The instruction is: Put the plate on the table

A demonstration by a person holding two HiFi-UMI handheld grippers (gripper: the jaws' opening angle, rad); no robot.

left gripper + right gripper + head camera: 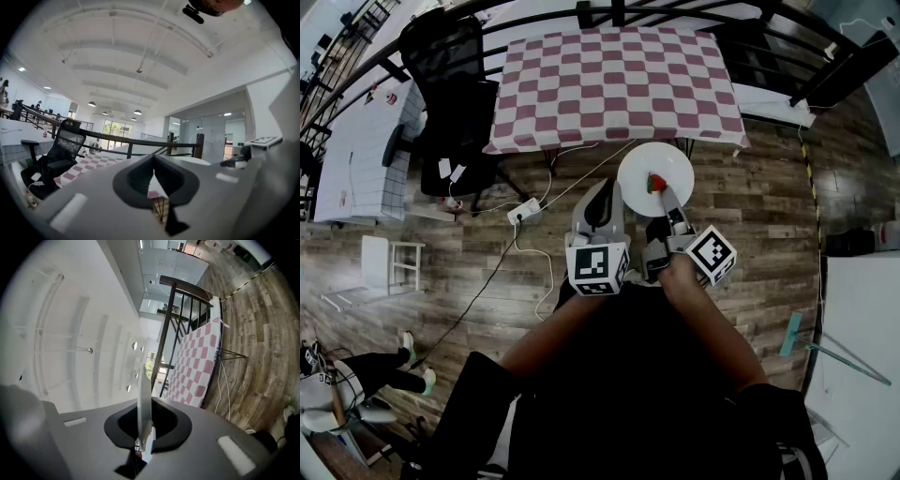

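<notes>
**A:** Plate (639,167) first: where does the head view put it?

**B:** Off the table (619,84). It hangs over the wooden floor (750,197), in front of the table's near edge. It is white and round, with a small red and green piece of food (656,183) on it. The right gripper (668,195) has it by the near rim.

**A:** And the left gripper (607,191)?

**B:** Just beside the plate's left edge. From above it cannot be told whether the two touch. A black chair (450,94) stands at the table's left.

**A:** What does the left gripper view add?

**B:** Its jaws are drawn together at the tips, with nothing clamped between them. Beyond them are the table (89,166) with its checked cloth, the chair (61,150) and a dark railing (133,140) under a white ceiling.

**A:** The right gripper view?

**B:** There the jaws are pressed onto the plate (144,394). It shows edge-on, a thin pale blade standing up from between the pads. A speck of red sits low in the gap. The table (197,366) is well ahead and looks tilted, with the railing (183,310) behind it and the wooden floor (262,343) to the right.
</notes>
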